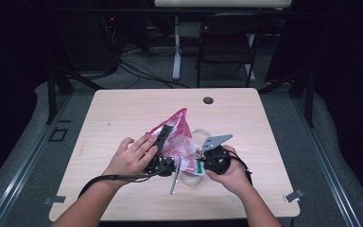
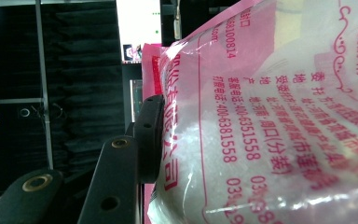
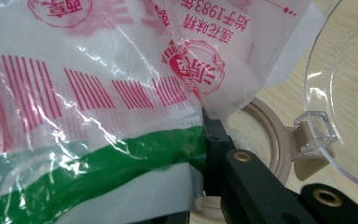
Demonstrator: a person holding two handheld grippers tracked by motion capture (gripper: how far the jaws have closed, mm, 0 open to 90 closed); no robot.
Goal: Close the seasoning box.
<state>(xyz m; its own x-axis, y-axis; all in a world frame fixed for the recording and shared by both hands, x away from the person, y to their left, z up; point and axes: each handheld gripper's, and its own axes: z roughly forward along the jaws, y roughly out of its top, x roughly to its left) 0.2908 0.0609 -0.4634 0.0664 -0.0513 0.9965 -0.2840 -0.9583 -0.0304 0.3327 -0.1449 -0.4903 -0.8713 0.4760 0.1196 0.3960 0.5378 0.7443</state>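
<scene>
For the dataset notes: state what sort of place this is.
Probably a lab or recording studio, not a kitchen: a bare wooden table ringed by black curtains, with loose floor cables and a folding chair behind.

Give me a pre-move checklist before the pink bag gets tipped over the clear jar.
1. Left claw clamped on the pink bag: ok, its pad presses the plastic in the left gripper view.
2. Right claw shut on the bag's lower end: ok.
3. Jar open, its clear lid swung aside: ok.
4. Bag mouth open: cannot tell.
5. Bag mouth over the jar: cannot tell.
6. Table free around the jar: not ok, a metal tool lies beside it.
</scene>
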